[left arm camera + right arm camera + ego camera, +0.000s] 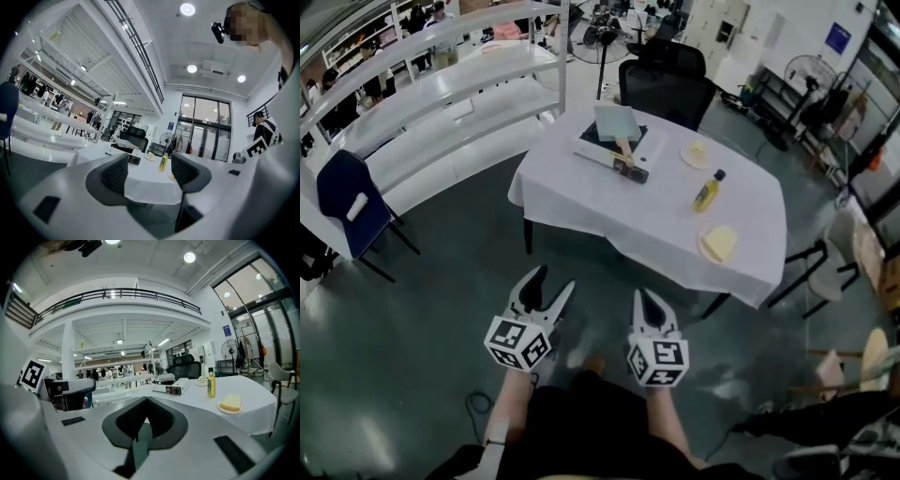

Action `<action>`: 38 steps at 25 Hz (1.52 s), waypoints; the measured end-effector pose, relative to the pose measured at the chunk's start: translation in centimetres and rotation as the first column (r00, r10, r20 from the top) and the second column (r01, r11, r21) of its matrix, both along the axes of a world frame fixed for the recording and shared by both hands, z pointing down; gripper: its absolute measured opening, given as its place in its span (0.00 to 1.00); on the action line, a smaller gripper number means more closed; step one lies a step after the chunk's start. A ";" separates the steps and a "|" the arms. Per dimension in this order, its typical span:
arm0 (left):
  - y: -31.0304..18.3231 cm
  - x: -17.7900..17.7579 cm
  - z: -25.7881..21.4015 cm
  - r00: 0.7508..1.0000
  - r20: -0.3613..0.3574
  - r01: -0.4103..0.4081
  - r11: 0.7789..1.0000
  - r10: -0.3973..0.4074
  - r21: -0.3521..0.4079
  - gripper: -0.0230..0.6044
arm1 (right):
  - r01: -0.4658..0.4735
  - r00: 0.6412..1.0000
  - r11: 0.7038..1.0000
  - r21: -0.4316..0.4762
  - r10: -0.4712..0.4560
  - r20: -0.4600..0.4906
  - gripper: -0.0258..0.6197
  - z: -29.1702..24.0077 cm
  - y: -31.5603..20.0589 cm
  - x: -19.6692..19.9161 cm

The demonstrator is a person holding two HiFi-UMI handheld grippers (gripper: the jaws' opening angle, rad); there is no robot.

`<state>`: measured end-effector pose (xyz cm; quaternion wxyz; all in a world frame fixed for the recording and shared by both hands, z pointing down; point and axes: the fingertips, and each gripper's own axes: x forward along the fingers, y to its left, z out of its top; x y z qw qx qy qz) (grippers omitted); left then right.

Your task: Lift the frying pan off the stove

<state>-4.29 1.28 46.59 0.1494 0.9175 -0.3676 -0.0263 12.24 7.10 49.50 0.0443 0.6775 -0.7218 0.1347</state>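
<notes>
Frying pan (pixel 617 123) on the stove (pixel 595 153) lies well ahead, its handle pointing back toward the right gripper (pixel 645 298), jaws pressed together; the left gripper (pixel 553 281) is spread, empty.

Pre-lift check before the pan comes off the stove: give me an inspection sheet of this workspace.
Surface: table under a white cloth, on a dark floor.
Job's things: frying pan sits on the stove at the table's far side, untouched.
Clutter: yellow bottle; two plates with pale yellow food.
Grippers: left gripper open, empty; right gripper shut, empty; both over the floor, short of the table.
Cables: dark cable on the floor at the person's left.
Surroundings: black office chair behind the table; blue chair left; fan far right.
</notes>
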 end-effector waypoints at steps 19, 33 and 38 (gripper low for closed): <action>-5.5 4.1 1.0 0.997 0.003 0.071 0.997 -0.071 0.000 0.47 | 0.061 0.998 0.998 0.003 -0.061 -0.001 0.05 0.8 -6.8 4.4; -6.0 3.8 2.9 0.996 0.022 0.093 0.994 -0.092 -0.054 0.47 | 0.085 0.996 0.995 -0.057 -0.084 0.019 0.05 2.9 -7.3 3.6; -8.1 4.1 2.9 0.996 0.023 0.084 0.995 -0.083 -0.049 0.47 | 0.077 0.997 0.996 -0.051 -0.076 0.023 0.05 2.9 -9.5 3.9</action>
